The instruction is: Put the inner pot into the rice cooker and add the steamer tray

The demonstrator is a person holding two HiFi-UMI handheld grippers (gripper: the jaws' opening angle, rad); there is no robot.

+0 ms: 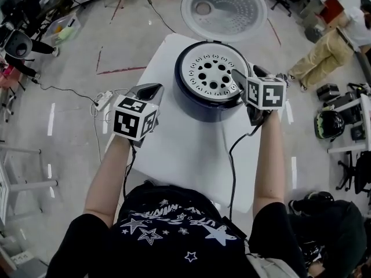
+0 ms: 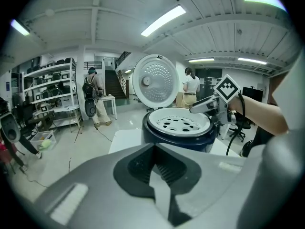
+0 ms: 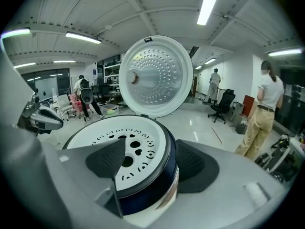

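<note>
Tray [image 1: 210, 71]: seated in cooker [image 1: 204, 112], lid [image 1: 223, 7] up. Likely light, stiff, slick plastic; take it by the rim and keep it level. Your right gripper [image 3: 148, 165]: released, jaws astride that rim. Your left gripper [image 1: 148, 90]: clenched, empty, beside the cooker.

Both arms reach forward, the left forearm [image 1: 107, 172] and the right forearm [image 1: 269, 161] bare. The left gripper [image 1: 152, 88] tilts downward, jaws closed together with nothing between them. The right gripper [image 1: 244, 72] tilts downward likewise, jaws standing apart, unclamped.
</note>
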